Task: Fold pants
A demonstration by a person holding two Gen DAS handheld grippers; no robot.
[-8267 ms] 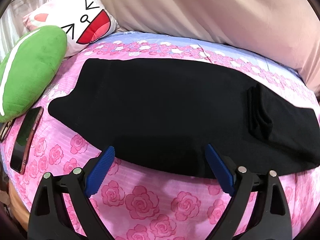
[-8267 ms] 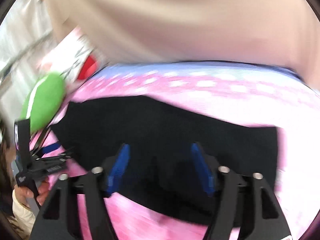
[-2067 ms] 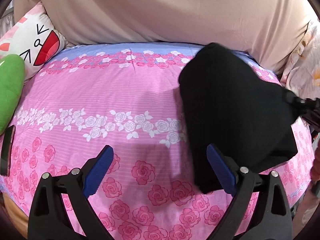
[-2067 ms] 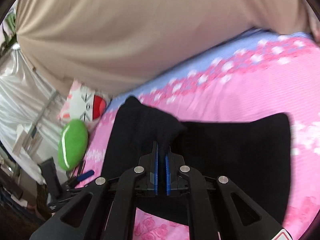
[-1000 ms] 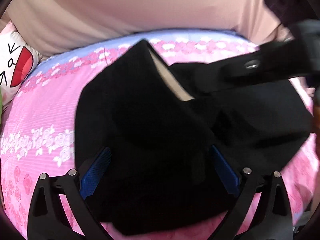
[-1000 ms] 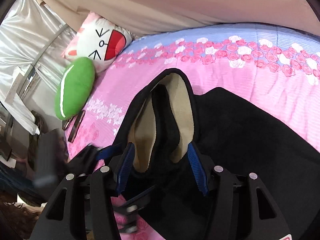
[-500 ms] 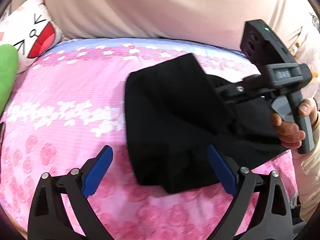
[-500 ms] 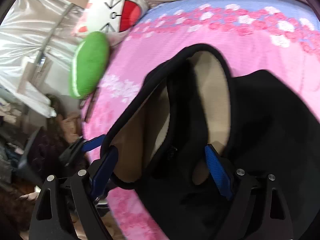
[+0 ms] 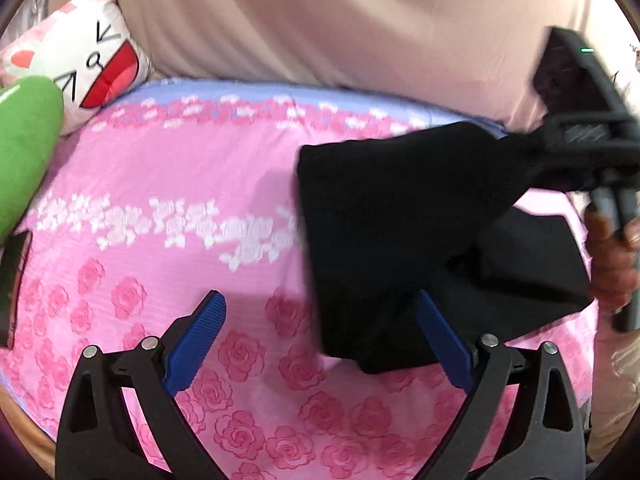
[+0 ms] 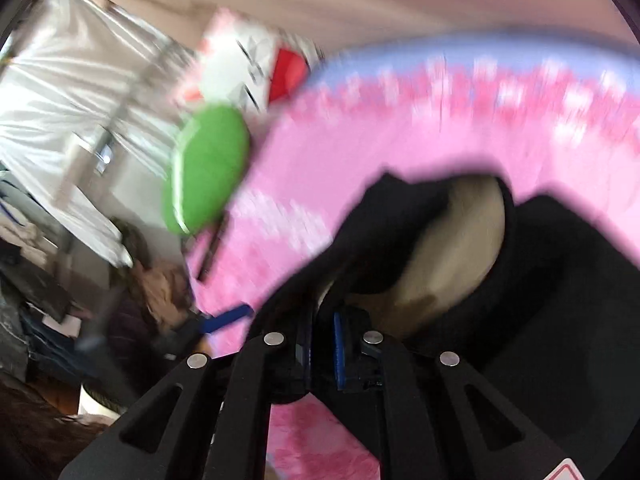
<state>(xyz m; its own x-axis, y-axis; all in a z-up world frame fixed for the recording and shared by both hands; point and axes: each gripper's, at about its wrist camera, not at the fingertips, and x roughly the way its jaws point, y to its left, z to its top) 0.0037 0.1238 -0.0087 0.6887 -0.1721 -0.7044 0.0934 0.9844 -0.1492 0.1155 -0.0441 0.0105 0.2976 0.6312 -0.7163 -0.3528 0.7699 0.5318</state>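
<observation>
The bed [image 9: 168,184] fills both views, covered in a pink sheet printed with roses and a blue band along its far edge. Behind it hangs a beige curtain [image 9: 340,20]. The black pants [image 9: 400,220] lie bunched on the right part of the bed, with 1 end lifted off the sheet toward the right gripper [image 10: 322,346]. A green cushion [image 9: 24,144] and a white cartoon-face pillow [image 9: 88,68] sit at the bed's left end, touching each other. The left gripper [image 9: 320,344] hovers low over the sheet, its jaws spread wide and holding nothing; the pants' near edge sits beside its right finger. The right gripper's jaws are pinched nearly together on a fold of the pants, whose tan lining [image 10: 452,248] shows.
</observation>
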